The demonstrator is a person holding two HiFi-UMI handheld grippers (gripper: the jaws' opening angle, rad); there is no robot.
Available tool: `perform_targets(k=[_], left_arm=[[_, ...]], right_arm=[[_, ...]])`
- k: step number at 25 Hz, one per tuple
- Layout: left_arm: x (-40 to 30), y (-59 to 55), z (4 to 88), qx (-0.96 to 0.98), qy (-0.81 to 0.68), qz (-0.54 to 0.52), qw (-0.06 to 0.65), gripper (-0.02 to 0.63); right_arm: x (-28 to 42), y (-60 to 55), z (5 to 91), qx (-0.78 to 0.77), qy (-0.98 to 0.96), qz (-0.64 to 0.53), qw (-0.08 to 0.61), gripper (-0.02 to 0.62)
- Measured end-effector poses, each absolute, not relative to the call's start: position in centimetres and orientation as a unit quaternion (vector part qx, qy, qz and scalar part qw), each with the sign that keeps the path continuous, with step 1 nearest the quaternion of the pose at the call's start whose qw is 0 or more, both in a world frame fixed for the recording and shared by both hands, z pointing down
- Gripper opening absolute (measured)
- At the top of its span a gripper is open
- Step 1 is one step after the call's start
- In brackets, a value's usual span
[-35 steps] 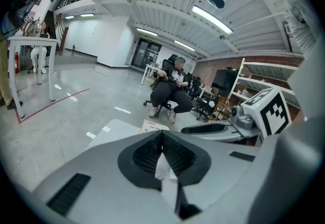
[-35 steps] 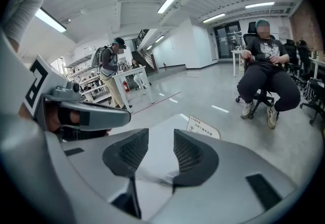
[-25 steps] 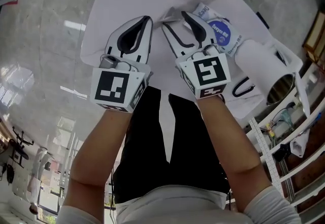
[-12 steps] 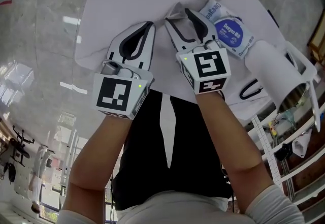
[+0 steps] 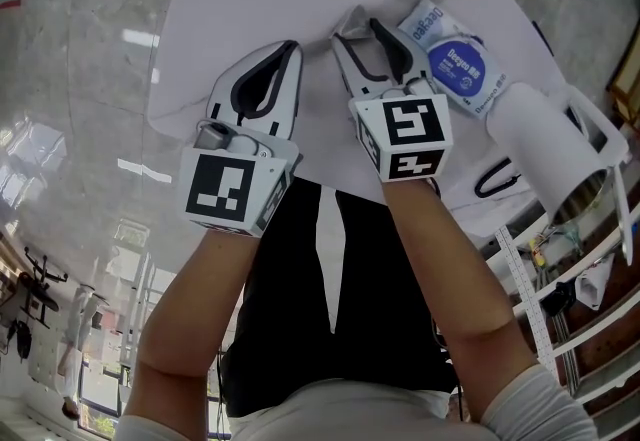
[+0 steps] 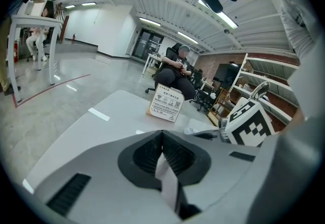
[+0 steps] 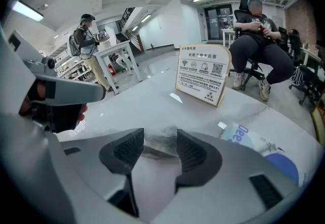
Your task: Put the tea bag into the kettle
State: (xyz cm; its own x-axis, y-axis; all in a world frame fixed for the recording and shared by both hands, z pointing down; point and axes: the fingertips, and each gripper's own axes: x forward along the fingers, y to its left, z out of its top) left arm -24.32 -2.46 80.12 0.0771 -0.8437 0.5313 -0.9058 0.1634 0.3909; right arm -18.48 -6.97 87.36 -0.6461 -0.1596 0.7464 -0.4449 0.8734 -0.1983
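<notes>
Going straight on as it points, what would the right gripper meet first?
Jaws open, the right gripper would first meet the small grey packet, likely the tea bag, lying at its tips; the sign card stands farther on.

The left gripper [image 5: 290,49] and the right gripper [image 5: 360,21] are white plastic shells with long tapering jaws lined with black ribbed pads [image 7: 192,151]. Each carries a white cube [image 5: 235,187] printed with black square markers, and a small grey metal fitting [image 5: 211,135] sits beside the left one. The person wears pale sleeves [image 5: 545,409] that end above bare forearms, a light top [image 5: 340,414] and black trousers [image 5: 290,309].
</notes>
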Motion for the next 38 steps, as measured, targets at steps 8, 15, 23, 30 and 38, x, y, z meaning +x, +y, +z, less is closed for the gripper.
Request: perform_targets(k=[8, 15, 23, 30, 38], left_arm=[[-24.1, -2.3, 79.6, 0.647, -0.677, 0.045, 0.348, 0.008], [-23.8, -3.4, 75.7, 0.656, -0.680, 0.050, 0.323, 0.008], [-21.6, -6.7, 66.1, 0.677, -0.678, 0.041, 0.283, 0.008], [-19.6, -8.1, 55.9, 0.695, -0.675, 0.039, 0.246, 0.008], [-17.0, -8.8, 45.3, 0.716, -0.656, 0.013, 0.238, 0.008]], right_arm=[[-17.5, -8.0, 86.6, 0.194, -0.886, 0.159, 0.390, 0.017], [-17.0, -8.4, 81.1, 0.200, -0.898, 0.148, 0.363, 0.015], [-16.4, -10.1, 69.5, 0.221, -0.914, 0.137, 0.311, 0.015], [-14.8, -9.0, 57.3, 0.222, -0.929, 0.123, 0.268, 0.015], [-11.3, -9.5, 45.0, 0.257, -0.935, 0.105, 0.219, 0.015]])
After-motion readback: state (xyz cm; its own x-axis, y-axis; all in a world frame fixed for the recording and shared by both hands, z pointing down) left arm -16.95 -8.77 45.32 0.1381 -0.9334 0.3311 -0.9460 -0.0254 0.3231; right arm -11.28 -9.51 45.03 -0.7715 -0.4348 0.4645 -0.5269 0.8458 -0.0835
